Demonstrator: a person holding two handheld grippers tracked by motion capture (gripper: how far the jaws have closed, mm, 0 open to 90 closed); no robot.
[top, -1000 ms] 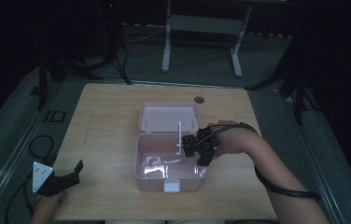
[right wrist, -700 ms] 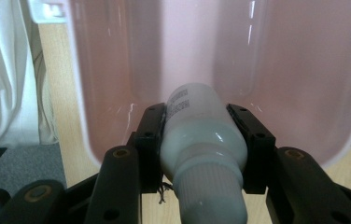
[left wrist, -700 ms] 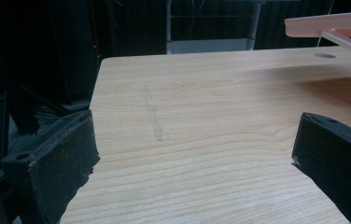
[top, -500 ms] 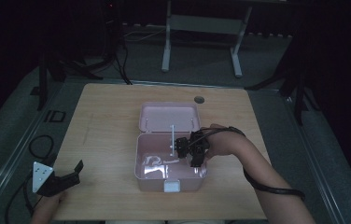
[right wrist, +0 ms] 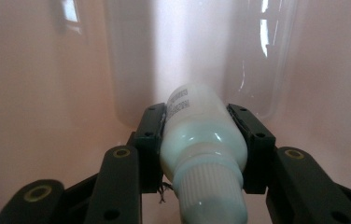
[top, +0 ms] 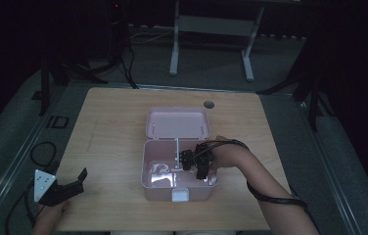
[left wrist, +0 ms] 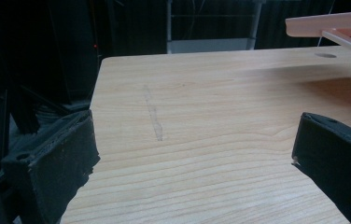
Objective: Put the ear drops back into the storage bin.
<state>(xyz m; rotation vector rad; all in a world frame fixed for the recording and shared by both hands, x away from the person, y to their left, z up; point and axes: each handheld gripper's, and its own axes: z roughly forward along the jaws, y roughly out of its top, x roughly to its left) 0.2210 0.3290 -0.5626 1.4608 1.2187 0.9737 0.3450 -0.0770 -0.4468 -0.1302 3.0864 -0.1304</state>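
The right tool (right wrist: 200,154) is clamped on a small white bottle (right wrist: 201,140), one black pad pressed against each side of its body; the ribbed cap points back toward the camera and the bottle's base points ahead at the pale pink inside of the box. In the high view, that tool (top: 197,164) sits low inside the open pink box (top: 150,182), over its right half, with the person's hand and forearm coming in across the right rim. A thin white stick (top: 177,149) stands upright in the box just left of the tool, and something pale lies on the box floor farther left, too dim to tell what. The lid (top: 177,122) is folded back flat on the tabletop (top: 108,127) behind the box.

The step in hand looks like setting the bottle down inside the box. The next move would call for lowering it until it rests on the floor, keeping clear of the stick, then spreading the jaws and lifting straight out past the rim.

The left tool (top: 57,188) rests at the near left corner of the tabletop, well apart from the box, its jaws wide apart with nothing between them, as the left gripper view shows.
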